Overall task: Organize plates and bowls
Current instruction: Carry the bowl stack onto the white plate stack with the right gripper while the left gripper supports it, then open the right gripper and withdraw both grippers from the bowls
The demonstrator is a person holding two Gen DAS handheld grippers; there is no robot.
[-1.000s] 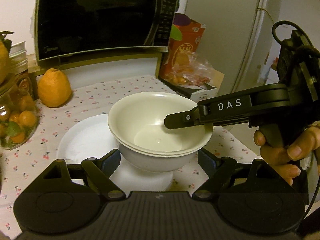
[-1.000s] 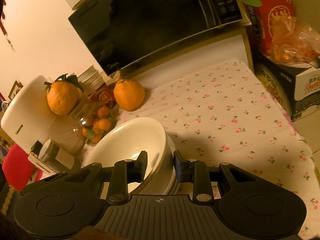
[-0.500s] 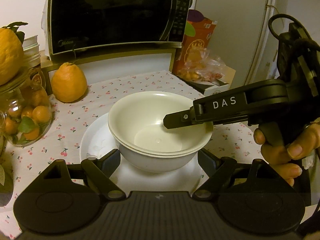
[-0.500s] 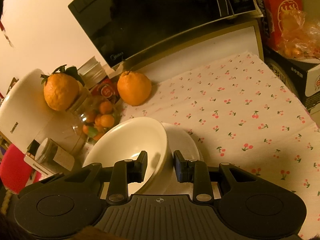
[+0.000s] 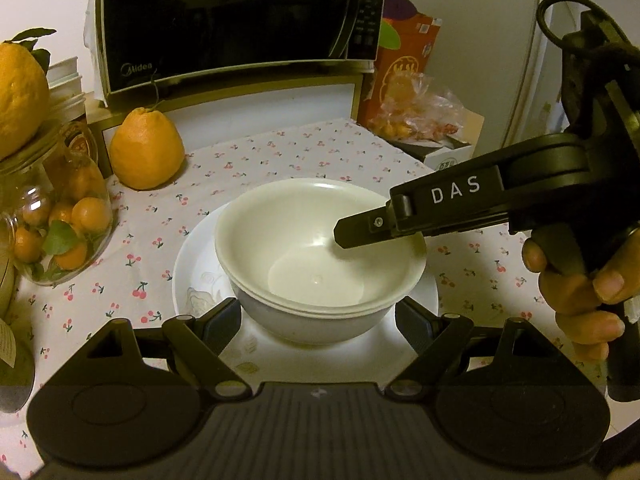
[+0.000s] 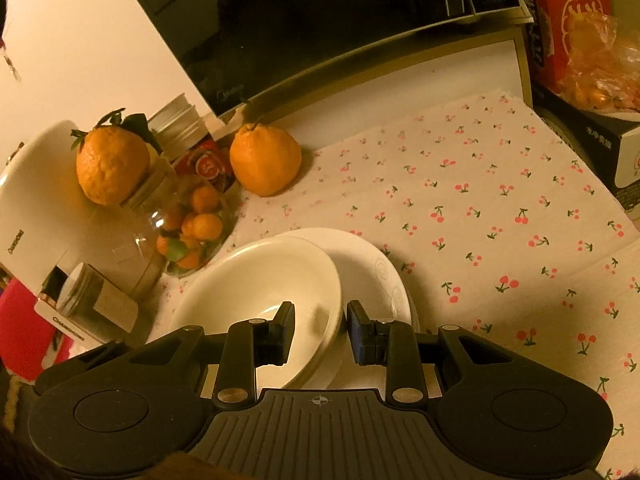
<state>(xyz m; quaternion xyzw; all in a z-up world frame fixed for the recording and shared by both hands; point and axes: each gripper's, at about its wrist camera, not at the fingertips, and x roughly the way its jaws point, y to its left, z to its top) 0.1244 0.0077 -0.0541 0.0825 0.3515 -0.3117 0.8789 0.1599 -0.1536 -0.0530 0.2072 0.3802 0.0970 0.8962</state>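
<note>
Nested bowls (image 5: 320,256) sat on plate (image 5: 192,276) mid-table, right gripper (image 6: 320,332) straddling the near rim, jaws apart not clamped, left gripper (image 5: 318,320) spread wide either side; glazed, slippery, breakable, so best pinched at the rim.

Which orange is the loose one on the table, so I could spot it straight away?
Find the black microwave at the back. Just below its left corner, an orange sits directly on the cherry-print tablecloth. Unlike its twin perched on the glass jar, it sits alone on the cloth.
</note>
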